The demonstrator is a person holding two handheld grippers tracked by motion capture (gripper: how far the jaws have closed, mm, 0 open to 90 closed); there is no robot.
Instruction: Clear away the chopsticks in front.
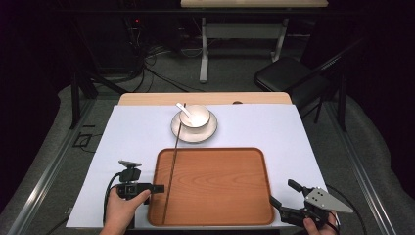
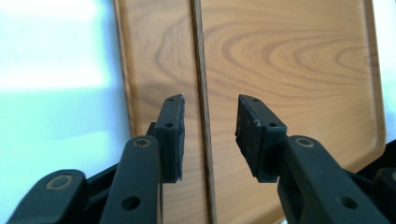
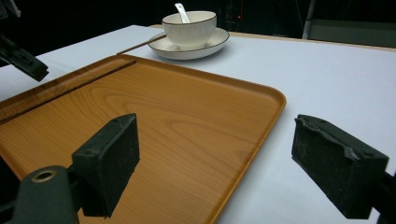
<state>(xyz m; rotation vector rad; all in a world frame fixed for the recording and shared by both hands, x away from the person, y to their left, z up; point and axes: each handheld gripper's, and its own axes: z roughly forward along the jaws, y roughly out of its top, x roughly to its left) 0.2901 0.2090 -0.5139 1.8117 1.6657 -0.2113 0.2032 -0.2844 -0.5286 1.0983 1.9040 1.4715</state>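
A long thin dark stick (image 1: 172,166) lies across the left part of the wooden tray (image 1: 220,186), with its far end resting on the saucer (image 1: 208,131). My left gripper (image 1: 159,188) reaches over the tray's left rim. In the left gripper view my left gripper (image 2: 210,109) is open, and the stick (image 2: 201,70) runs between the pads without touching either. My right gripper (image 1: 283,192) sits off the tray's right front corner; its jaws (image 3: 215,140) stand wide open over the tray's edge (image 3: 261,95) with nothing between them.
A white bowl (image 1: 195,116) with a white spoon (image 1: 183,108) stands on the saucer behind the tray. A white sheet (image 1: 132,132) covers the table. Beyond the table are a black chair (image 1: 286,76) and a desk frame (image 1: 203,54).
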